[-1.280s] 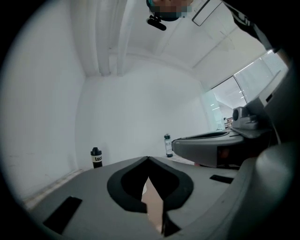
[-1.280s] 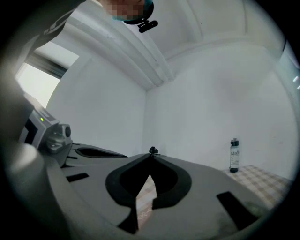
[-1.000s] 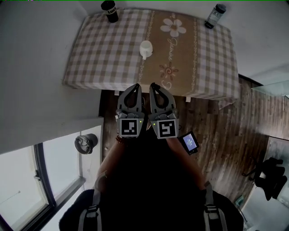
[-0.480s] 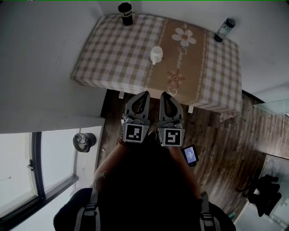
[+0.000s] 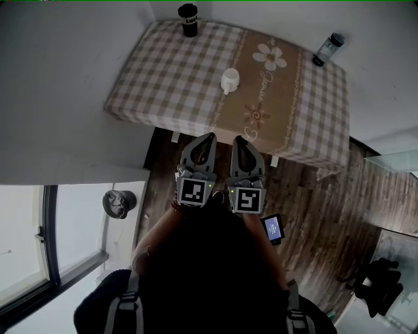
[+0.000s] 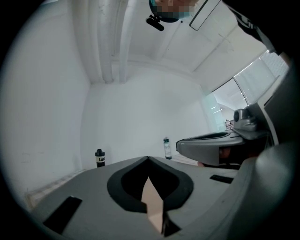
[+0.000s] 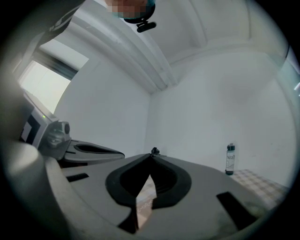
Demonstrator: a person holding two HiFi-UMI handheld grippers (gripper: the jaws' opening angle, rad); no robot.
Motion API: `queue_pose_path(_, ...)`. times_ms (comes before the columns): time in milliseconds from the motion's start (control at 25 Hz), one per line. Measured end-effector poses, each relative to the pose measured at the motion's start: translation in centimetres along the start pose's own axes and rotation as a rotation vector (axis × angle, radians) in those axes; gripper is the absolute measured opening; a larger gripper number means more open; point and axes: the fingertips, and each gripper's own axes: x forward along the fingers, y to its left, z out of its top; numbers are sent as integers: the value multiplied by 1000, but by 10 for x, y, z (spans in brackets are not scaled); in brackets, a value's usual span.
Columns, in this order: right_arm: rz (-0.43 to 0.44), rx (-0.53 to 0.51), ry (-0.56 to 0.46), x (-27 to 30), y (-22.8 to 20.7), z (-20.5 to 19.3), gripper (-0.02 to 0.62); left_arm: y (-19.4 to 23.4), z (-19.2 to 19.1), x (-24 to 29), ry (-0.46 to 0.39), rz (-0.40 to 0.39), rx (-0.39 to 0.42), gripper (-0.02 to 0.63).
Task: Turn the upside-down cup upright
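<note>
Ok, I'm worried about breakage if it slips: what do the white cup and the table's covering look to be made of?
Cup: plain white and smooth with a small handle, probably glazed ceramic; plastic is possible at this size. Tablecloth: checked, flower-printed cloth, matte, its edge hanging down at the sides.

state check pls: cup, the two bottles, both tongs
cup: upside down on the table, untouched
black bottle: upright, lid on
clear bottle: upright, capped
left tongs: shut, empty, short of the table
right tongs: shut, empty, short of the table
</note>
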Motion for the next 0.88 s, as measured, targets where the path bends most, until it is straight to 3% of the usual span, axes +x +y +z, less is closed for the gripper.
queue_pose_path(880,2,42,60,-18,0,-11,4,-10,-6,-14,36,-30,-5,-5)
